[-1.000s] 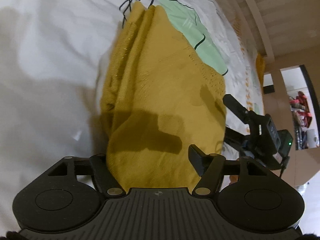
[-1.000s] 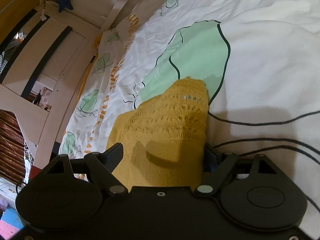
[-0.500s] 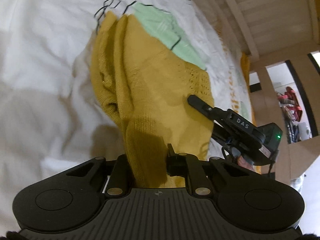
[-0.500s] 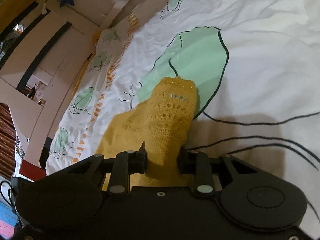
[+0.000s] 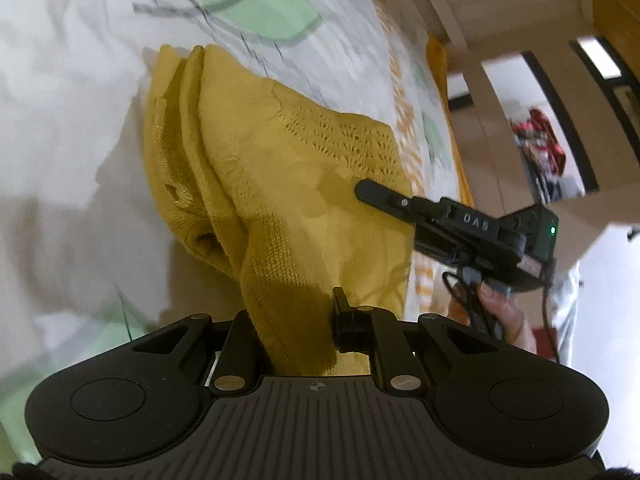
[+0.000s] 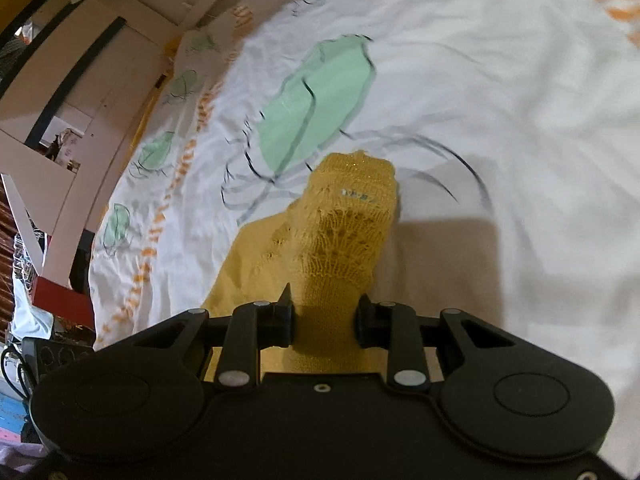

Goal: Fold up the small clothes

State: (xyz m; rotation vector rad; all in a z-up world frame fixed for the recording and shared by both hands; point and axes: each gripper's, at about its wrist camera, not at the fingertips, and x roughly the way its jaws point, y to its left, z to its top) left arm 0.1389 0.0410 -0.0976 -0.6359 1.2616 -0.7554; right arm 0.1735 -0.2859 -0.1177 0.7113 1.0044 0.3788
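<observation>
Here both grippers are clamped on the same mustard-yellow knitted garment (image 5: 288, 184), which lies bunched on a white bedsheet (image 5: 60, 128) printed with green leaves and thin dark lines. The left gripper (image 5: 294, 320) has its fingers drawn close together around a thick, gathered edge of the knit, the fabric rising out of the grip and spreading away over the sheet in several stacked folds. In the left wrist view the right gripper (image 5: 460, 220) enters from the right side, its upper finger lying on top of the cloth beside the openwork lace panel, with a hand (image 5: 500, 312) visible beneath its body. In its own view the right gripper (image 6: 325, 318) pinches a narrow rolled section of the garment (image 6: 344, 220) between its two fingers, the lacy end reaching forward onto the sheet (image 6: 500, 80) just below a green leaf print (image 6: 320, 100). Pale wooden bed rails (image 6: 80, 64) run along the mattress edge at the left.
</observation>
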